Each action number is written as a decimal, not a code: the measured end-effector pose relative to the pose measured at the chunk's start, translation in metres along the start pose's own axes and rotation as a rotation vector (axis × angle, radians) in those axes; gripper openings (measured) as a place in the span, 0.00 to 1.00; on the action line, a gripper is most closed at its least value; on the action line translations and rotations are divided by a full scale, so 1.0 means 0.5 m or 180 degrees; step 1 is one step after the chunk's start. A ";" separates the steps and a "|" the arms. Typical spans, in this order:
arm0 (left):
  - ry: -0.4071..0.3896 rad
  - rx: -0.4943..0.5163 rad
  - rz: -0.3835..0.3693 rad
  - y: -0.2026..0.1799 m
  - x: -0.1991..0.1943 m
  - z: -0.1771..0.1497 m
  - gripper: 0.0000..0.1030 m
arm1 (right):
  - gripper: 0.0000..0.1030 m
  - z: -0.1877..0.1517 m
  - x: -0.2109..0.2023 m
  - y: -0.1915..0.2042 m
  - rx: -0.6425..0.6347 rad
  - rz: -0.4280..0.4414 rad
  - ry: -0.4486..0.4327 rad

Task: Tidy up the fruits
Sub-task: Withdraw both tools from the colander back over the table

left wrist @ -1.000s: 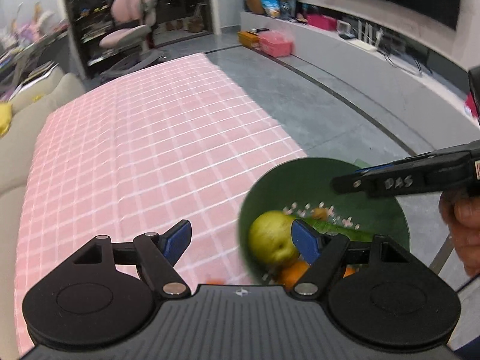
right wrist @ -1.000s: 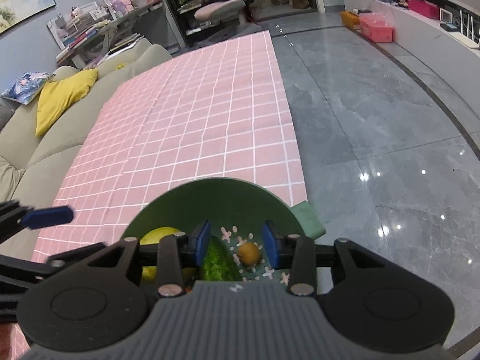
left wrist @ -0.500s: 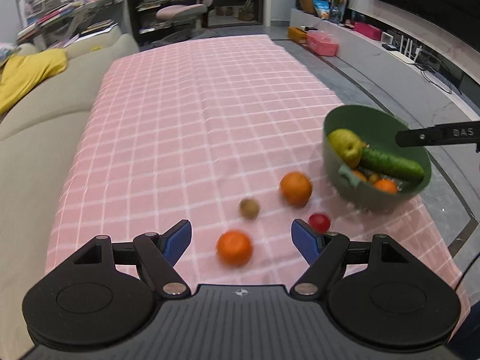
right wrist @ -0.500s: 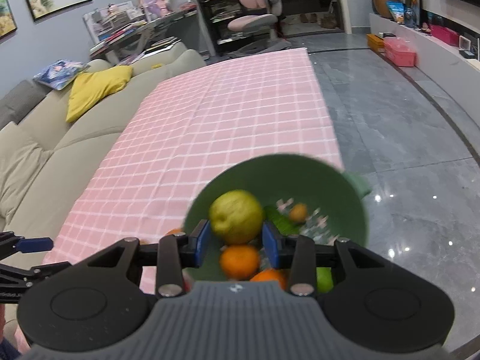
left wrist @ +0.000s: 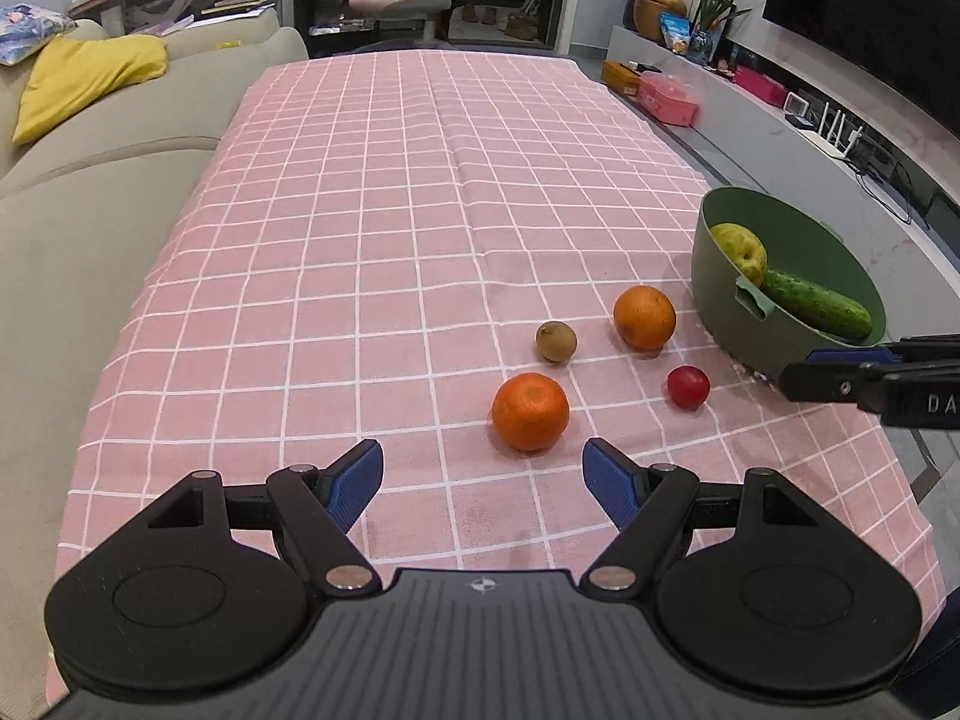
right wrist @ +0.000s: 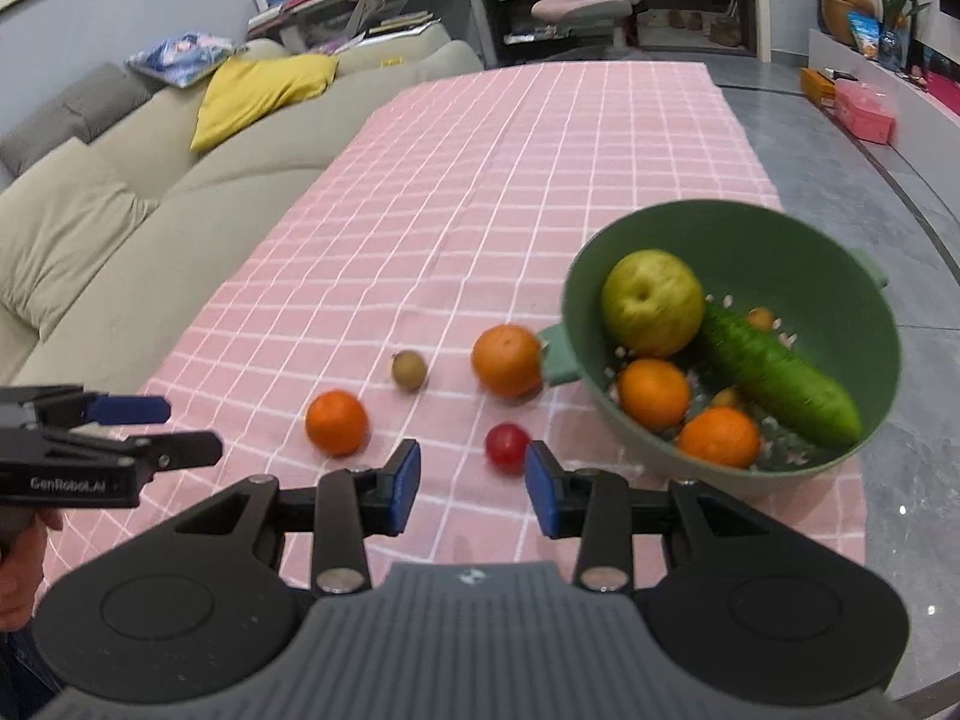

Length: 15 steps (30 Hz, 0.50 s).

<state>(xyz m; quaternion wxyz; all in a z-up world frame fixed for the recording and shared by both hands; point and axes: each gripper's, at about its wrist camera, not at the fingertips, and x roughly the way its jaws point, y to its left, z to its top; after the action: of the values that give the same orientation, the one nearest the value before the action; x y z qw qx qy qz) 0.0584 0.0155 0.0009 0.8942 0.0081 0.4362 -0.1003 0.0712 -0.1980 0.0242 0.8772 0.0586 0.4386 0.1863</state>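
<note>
Pink checked cloth covers a long table in a living room, with a beige sofa and a yellow cushion along its left side and grey tiled floor to the right. Near the table's right front corner stands a round green plastic colander bowl with small side handles. Inside it lie a yellow-green pear, a long dark green cucumber, two small oranges and a couple of tiny brownish fruits too small to name.

Four fruits rest loose on the cloth just left of the bowl: a large round orange nearest the bowl's handle, a small brown kiwi-like fruit, a small red tomato-like fruit, and a mandarin orange closest to the front edge. None of them touch each other.

The left gripper hangs above the cloth with its blue-padded fingers spread wide and nothing between them; the mandarin sits just ahead of the gap. The right gripper has its fingers set narrower, also empty, with the red fruit just beyond its tips. A hand shows under the left gripper in the right wrist view.
</note>
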 end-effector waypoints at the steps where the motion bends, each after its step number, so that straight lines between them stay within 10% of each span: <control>1: 0.0009 0.0015 -0.0013 -0.001 0.005 -0.002 0.86 | 0.35 -0.001 0.005 0.003 -0.0010 -0.0010 0.0012; 15: 0.0092 0.0165 -0.0107 -0.021 0.069 0.001 0.86 | 0.35 -0.003 0.069 0.012 -0.0013 -0.0058 0.0191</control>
<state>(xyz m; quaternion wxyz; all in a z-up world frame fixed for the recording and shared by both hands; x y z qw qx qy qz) 0.0775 -0.0007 -0.0249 0.8855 0.0254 0.4464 -0.1264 0.0873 -0.1794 -0.0010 0.8654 0.0473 0.4648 0.1809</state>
